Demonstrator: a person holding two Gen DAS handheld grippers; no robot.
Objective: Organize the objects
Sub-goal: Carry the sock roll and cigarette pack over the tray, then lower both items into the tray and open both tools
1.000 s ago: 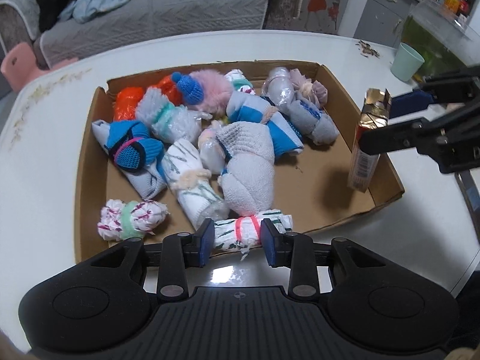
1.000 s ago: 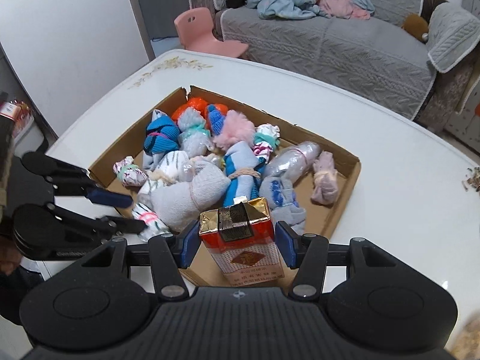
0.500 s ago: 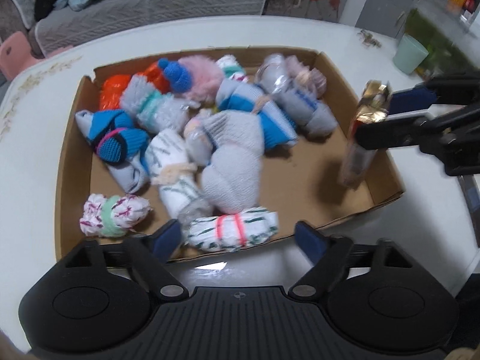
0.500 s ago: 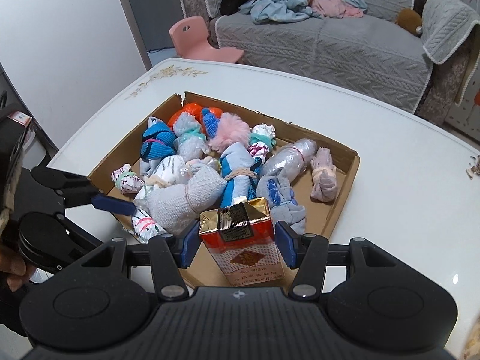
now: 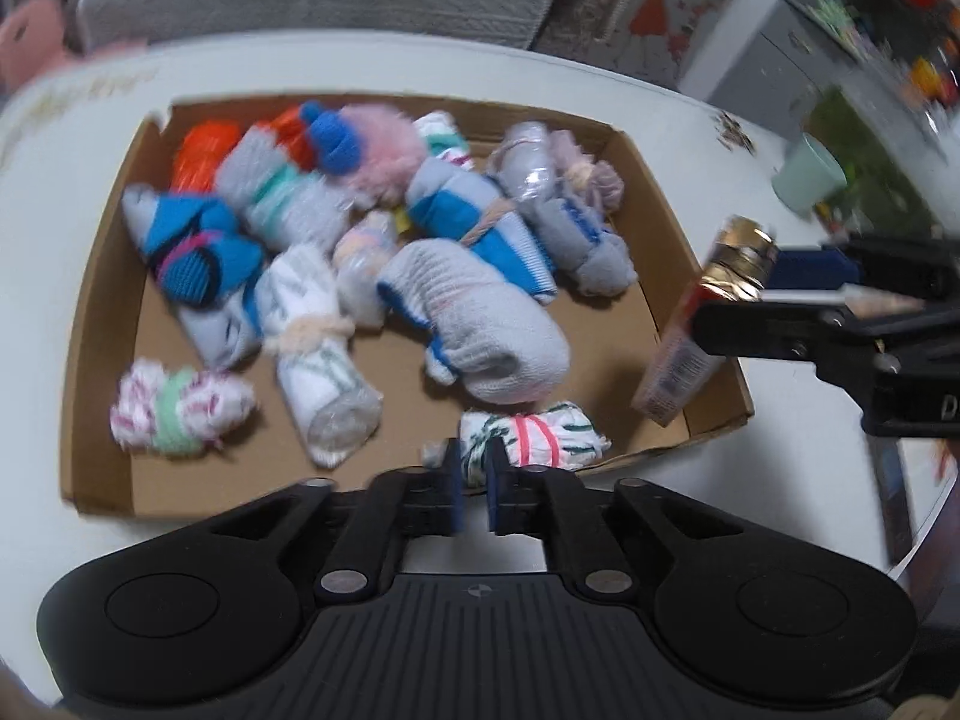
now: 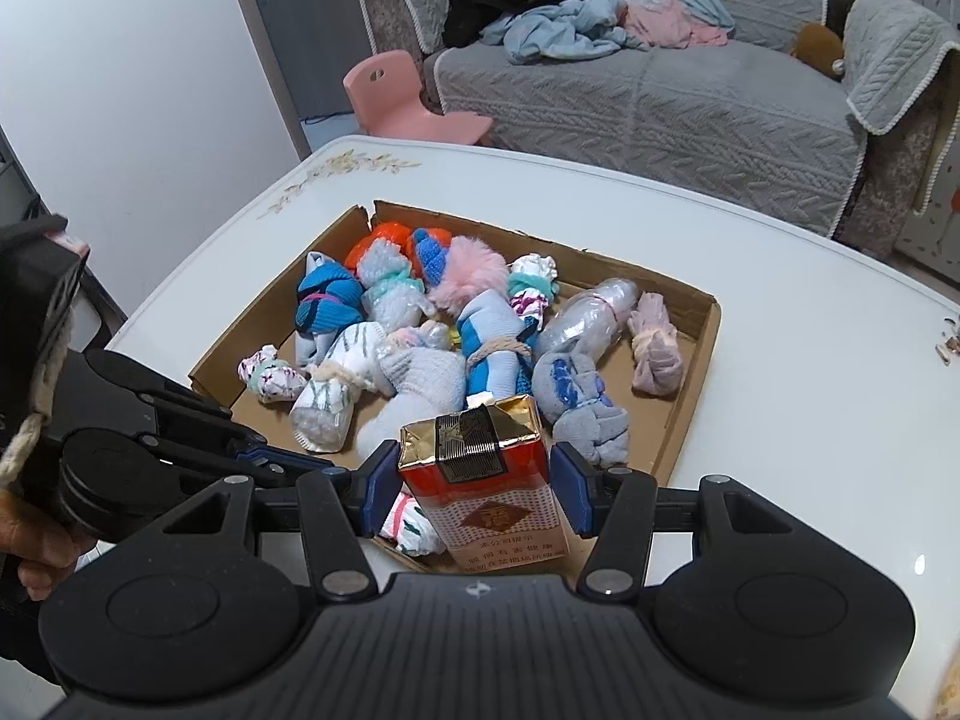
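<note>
Half a second ago my left gripper (image 5: 471, 495) was wide open; now its pads have closed together on one end of the white roll (image 5: 531, 441) with the pink band, at the near edge of the box (image 5: 96, 312). The left view is blurred, but it shows one green cup (image 5: 810, 174) on the table (image 5: 690, 114), which the right view does not show.

In the right view my right gripper (image 6: 474, 489) grips one red pack (image 6: 486, 483) as before, upright over the near corner of the box (image 6: 699, 354). One sofa (image 6: 660, 90) and one pink chair (image 6: 402, 96) appear only here. I count about fourteen rolls in the box.
</note>
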